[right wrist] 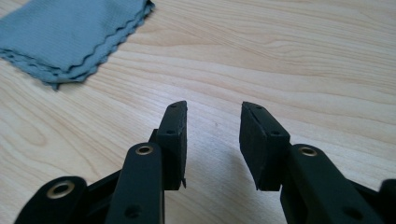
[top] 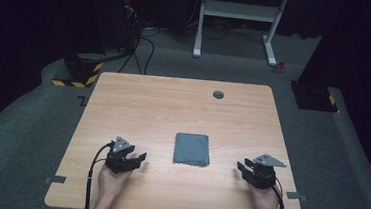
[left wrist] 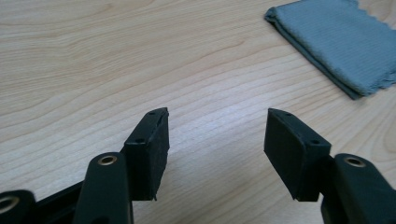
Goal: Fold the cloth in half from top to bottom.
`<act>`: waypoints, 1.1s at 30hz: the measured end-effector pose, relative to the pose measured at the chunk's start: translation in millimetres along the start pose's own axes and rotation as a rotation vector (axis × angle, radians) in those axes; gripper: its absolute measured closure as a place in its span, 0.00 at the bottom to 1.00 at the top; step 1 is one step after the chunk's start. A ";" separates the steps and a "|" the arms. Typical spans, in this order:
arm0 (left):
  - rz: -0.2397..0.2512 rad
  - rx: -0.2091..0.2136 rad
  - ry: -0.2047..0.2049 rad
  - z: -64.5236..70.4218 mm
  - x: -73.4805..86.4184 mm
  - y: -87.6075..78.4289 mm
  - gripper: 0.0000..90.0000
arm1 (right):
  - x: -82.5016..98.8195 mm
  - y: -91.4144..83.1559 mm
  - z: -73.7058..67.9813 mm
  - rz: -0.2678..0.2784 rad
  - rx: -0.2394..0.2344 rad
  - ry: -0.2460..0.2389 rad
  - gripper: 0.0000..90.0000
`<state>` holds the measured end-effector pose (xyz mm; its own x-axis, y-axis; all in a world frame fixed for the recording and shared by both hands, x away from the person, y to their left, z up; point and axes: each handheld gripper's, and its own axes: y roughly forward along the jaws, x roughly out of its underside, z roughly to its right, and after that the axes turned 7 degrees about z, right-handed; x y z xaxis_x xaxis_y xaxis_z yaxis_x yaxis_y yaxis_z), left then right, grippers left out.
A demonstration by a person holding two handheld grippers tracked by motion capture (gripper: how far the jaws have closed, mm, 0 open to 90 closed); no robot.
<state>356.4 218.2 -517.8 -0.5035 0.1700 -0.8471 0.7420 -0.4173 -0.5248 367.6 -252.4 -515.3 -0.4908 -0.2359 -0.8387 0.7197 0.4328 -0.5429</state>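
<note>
You're still at the approach stage: folded grey cloth (top: 192,149) sits mid-table, your left gripper (top: 136,160) at its 8 o'clock, right gripper (top: 244,170) at 4, both open and empty (nothing touched yet). Next, probably close in on an edge.

Bare table (top: 173,108) all around the folded cloth (top: 192,149).

One folded grey cloth (top: 192,149), one wooden table (top: 173,103), and two claws, left claw (top: 136,160) and right claw (top: 243,168).
</note>
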 end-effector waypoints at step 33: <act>-0.035 -0.077 0.056 -2.9 4.5 10.9 0.39 | 4.3 5.6 7.9 -0.046 0.085 -0.013 0.55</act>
<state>363.5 217.0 -527.6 -0.5057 0.2335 -0.8305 0.7575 -0.3406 -0.5570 373.5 -257.9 -522.2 -0.5183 -0.2651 -0.8131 0.7360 0.3459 -0.5819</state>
